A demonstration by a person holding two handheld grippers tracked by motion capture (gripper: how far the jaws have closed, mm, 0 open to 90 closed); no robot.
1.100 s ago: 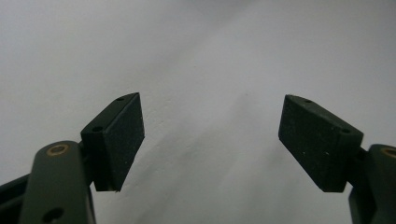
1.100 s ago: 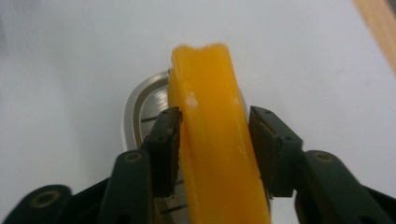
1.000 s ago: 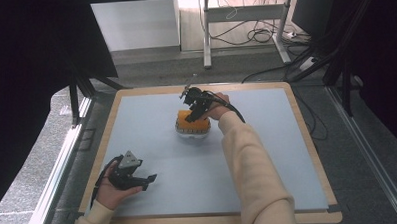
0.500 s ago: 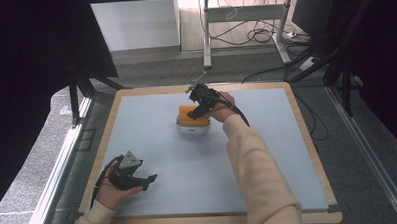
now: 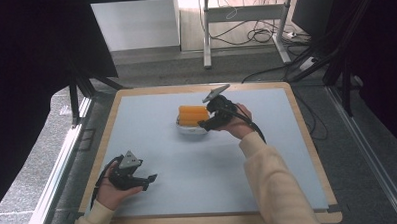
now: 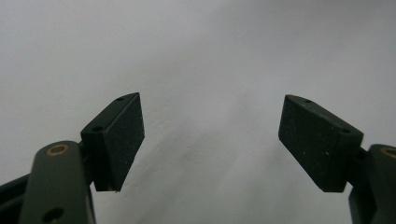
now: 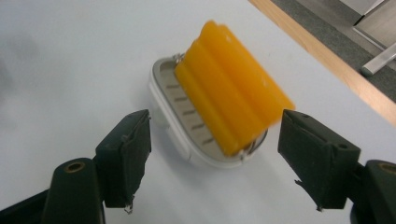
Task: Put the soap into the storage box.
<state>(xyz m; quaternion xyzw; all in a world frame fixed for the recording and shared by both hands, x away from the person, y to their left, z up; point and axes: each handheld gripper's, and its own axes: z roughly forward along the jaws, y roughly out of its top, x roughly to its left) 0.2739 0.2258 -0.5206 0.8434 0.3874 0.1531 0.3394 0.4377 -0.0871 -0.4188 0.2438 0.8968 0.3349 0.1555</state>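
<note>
Pale table (image 5: 188, 167): right tool (image 7: 212, 154) jaws just spread, off orange block (image 7: 233, 102) in white tray (image 7: 161, 88); left tool (image 5: 148, 181) spread, empty.

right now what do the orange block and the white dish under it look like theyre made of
Orange block: looks like soft rubber or waxy plastic; smooth, slightly glossy skin, rounded lengthwise ridges, even colour. It could also be soap. White dish: looks like hard moulded plastic with a satin finish; thin rounded rim, raised ribs inside, and a small metal-looking clip at the end. Neither material is certain from looks alone.
</note>
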